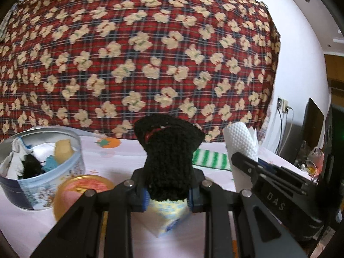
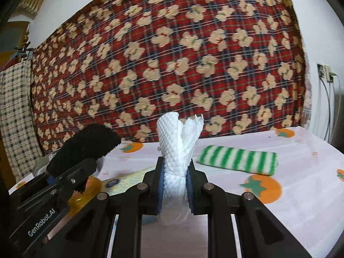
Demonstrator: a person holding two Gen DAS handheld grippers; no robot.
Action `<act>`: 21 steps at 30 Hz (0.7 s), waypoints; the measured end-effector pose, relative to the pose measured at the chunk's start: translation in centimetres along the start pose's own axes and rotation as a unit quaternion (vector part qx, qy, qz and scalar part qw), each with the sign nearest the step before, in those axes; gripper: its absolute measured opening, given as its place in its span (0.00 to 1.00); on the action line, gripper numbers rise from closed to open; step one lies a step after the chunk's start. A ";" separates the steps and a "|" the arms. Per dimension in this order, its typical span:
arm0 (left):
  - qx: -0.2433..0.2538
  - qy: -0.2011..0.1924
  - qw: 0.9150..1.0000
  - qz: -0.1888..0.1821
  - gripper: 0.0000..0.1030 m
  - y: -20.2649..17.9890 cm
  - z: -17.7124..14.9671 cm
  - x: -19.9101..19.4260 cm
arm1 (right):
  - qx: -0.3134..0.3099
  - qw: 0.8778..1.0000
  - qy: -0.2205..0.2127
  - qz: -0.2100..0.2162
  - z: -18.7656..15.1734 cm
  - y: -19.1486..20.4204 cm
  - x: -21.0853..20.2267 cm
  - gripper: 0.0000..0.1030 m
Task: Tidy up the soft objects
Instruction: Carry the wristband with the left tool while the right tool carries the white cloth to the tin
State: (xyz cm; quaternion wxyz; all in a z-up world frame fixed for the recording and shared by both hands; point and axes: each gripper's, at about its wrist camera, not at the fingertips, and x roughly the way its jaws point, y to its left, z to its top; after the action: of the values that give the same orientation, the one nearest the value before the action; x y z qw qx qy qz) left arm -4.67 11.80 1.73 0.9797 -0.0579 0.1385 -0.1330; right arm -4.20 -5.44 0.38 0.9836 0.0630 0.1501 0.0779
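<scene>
Tin [image 1: 13, 182] as landmark: left tool [image 1: 167, 195] clamped on black cloth [image 1: 169, 154], just right of tin, above bench [image 1: 120, 161]. Right tool [image 2: 174, 187] clamped on white towel [image 2: 174, 150], farther right. Advice: carry each over rim, release low, one at a time.

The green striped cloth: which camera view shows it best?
The right wrist view: the green striped cloth lies whole and unobstructed on the table. The left wrist view shows only a strip of it between the black fuzzy cloth and the white cloth.
</scene>
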 end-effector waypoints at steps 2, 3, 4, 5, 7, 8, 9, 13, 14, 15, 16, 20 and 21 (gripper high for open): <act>-0.004 -0.001 1.000 0.005 0.23 0.9 0.0 -0.2 | -0.006 1.000 0.003 0.009 -0.1 1.2 0.4 0.19; -0.006 -0.002 1.000 0.009 0.23 1.4 0.1 -0.4 | -0.009 1.000 0.004 0.012 -0.1 1.7 0.5 0.19; -0.007 -0.004 1.000 0.011 0.23 1.8 0.1 -0.5 | -0.013 1.000 0.006 0.018 -0.2 2.4 0.7 0.19; -0.008 -0.005 1.000 0.015 0.23 2.3 0.1 -0.7 | -0.016 1.000 0.007 0.021 -0.2 2.9 0.8 0.20; -0.008 -0.008 1.000 0.020 0.23 3.0 0.2 -1.0 | -0.023 0.999 0.009 0.030 -0.3 4.2 1.2 0.20; -0.007 -0.009 1.000 0.024 0.23 3.6 0.3 -1.2 | -0.025 0.999 0.009 0.033 -0.4 4.7 1.3 0.20; -0.008 -0.010 1.000 0.027 0.23 4.0 0.3 -1.3 | -0.028 0.999 0.011 0.037 -0.4 5.3 1.5 0.20; -0.008 -0.015 0.999 0.045 0.23 6.1 0.5 -1.9 | -0.035 0.998 0.015 0.054 -0.6 7.8 2.3 0.20; -0.008 -0.017 0.999 0.051 0.23 6.7 0.6 -2.1 | -0.036 0.998 0.016 0.057 -0.7 8.3 2.4 0.20; -0.009 -0.018 0.998 0.055 0.23 7.2 0.6 -2.2 | -0.038 0.997 0.017 0.061 -0.8 8.9 2.6 0.20; -0.010 -0.019 0.998 0.059 0.23 7.7 0.6 -2.4 | -0.042 0.997 0.017 0.066 -0.9 9.7 2.8 0.20; -0.006 -0.022 0.996 0.081 0.23 9.9 0.9 -2.8 | -0.053 0.995 0.016 0.082 -1.1 12.2 3.2 0.20; -0.006 -0.023 0.996 0.085 0.23 10.4 0.9 -2.8 | -0.055 0.995 0.017 0.086 -1.2 12.9 3.4 0.20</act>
State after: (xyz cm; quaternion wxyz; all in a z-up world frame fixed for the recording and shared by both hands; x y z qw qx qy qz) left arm -4.48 22.60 1.77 0.9900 -0.0551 0.1213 -0.0474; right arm -3.07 7.94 0.22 0.9726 0.0205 0.1562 0.1713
